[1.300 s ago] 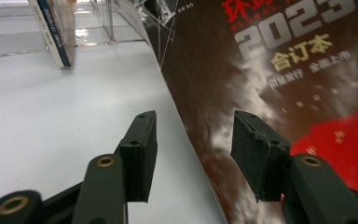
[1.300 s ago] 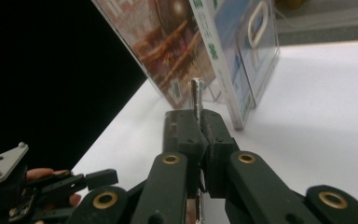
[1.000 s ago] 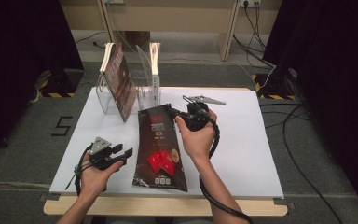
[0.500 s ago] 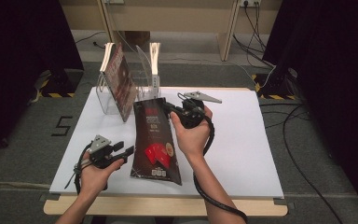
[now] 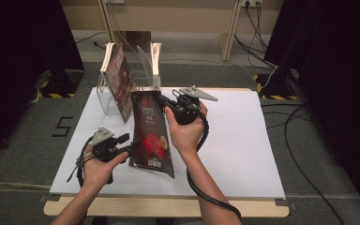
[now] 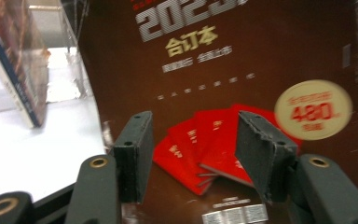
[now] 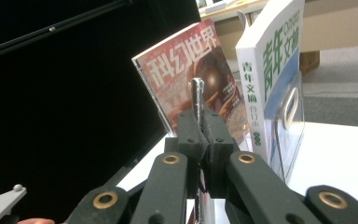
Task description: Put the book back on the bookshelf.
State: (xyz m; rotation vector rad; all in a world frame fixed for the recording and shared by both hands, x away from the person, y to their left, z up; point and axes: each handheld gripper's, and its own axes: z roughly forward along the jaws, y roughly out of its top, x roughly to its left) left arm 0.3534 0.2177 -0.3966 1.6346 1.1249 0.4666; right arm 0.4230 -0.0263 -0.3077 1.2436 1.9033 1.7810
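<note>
Gripping the magazine (image 5: pixel 151 133) by its far edge, your right gripper (image 5: pixel 165 102) is clenched; left gripper (image 5: pixel 133 144) released. Floppy, glossy—support the near edge.

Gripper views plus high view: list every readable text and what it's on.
"2023" and "合订本": dark brown magazine that the right gripper clamps by its edge.
"480": round cream sticker on that cover; the smaller lines are too blurred to read.
"科幻世界": red magazine in the clear rack.
"青年文摘": white book spine.
"5": floor marking.
</note>
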